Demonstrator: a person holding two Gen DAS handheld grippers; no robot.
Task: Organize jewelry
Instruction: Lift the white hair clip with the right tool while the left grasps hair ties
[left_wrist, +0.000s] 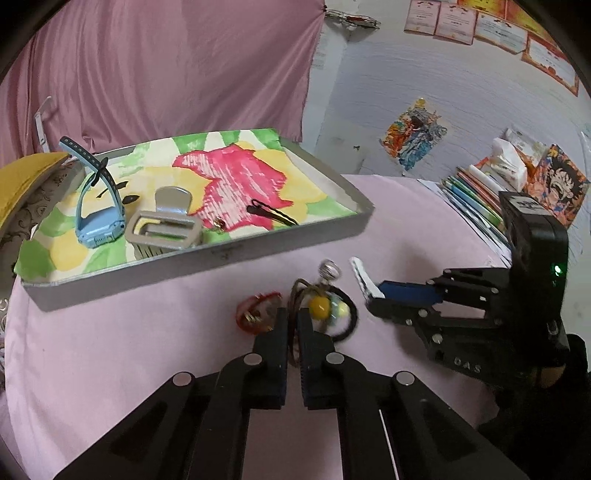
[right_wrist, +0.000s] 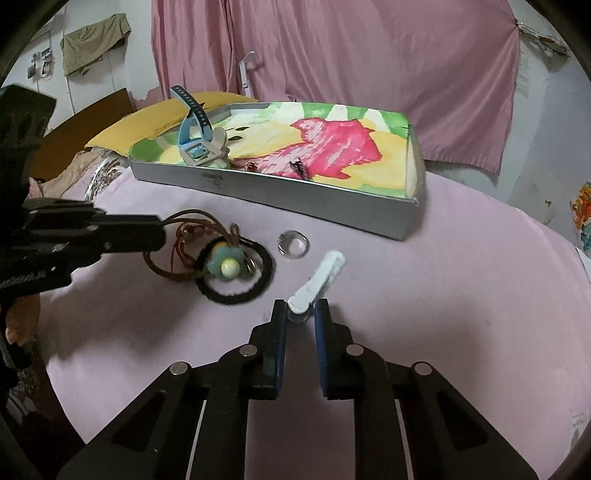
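Observation:
A grey tray (left_wrist: 207, 264) (right_wrist: 295, 197) with a flowered lining holds a blue watch (left_wrist: 98, 225) (right_wrist: 192, 122), a silver hair claw (left_wrist: 166, 229), a black hairpin (left_wrist: 271, 214) and a small earring (left_wrist: 219, 222). My left gripper (left_wrist: 292, 317) (right_wrist: 159, 236) is shut on a brown cord necklace (left_wrist: 293, 295) (right_wrist: 192, 236) lying by a black hair tie with a flower bead (left_wrist: 325, 308) (right_wrist: 227, 267). My right gripper (right_wrist: 300, 308) (left_wrist: 364, 291) is shut on a white hair clip (right_wrist: 319, 280) (left_wrist: 364, 277). A silver ring (right_wrist: 292, 243) (left_wrist: 329, 269) lies on the pink cloth.
A red bracelet (left_wrist: 258, 312) lies left of the left fingers. Books and a tissue pack (left_wrist: 509, 166) stand at the right. A yellow pillow (left_wrist: 26, 181) (right_wrist: 147, 123) lies behind the tray. A pink curtain (right_wrist: 332, 55) hangs at the back.

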